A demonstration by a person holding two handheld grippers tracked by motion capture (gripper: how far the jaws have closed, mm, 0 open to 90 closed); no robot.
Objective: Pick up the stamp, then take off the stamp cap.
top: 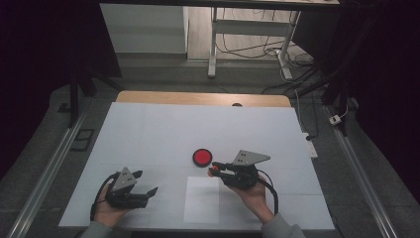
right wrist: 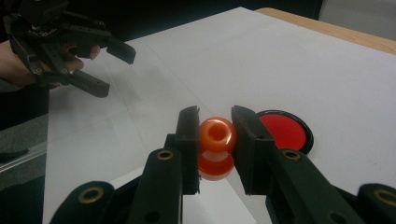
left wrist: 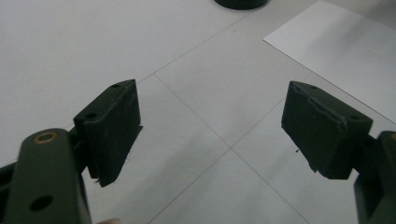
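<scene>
My right gripper (right wrist: 215, 135) is shut on a small orange spool-shaped piece (right wrist: 217, 134), which sits squeezed between both pads with its hole facing the camera. From above, the right gripper (top: 216, 169) holds the orange piece (top: 212, 172) just below and right of a red disc with a black rim (top: 202, 157). That red disc (right wrist: 283, 131) lies flat on the table just behind the right pad. My left gripper (top: 146, 183) rests low at the table's near left, jaws wide apart with nothing between them; the left gripper (left wrist: 210, 126) looks down on bare table.
A white sheet covers the table (top: 148, 129). A smaller white paper (top: 202, 199) lies near the front edge between the hands. The wooden table edge (top: 203, 98) runs along the far side. Desk legs and cables (top: 257, 49) stand on the floor beyond.
</scene>
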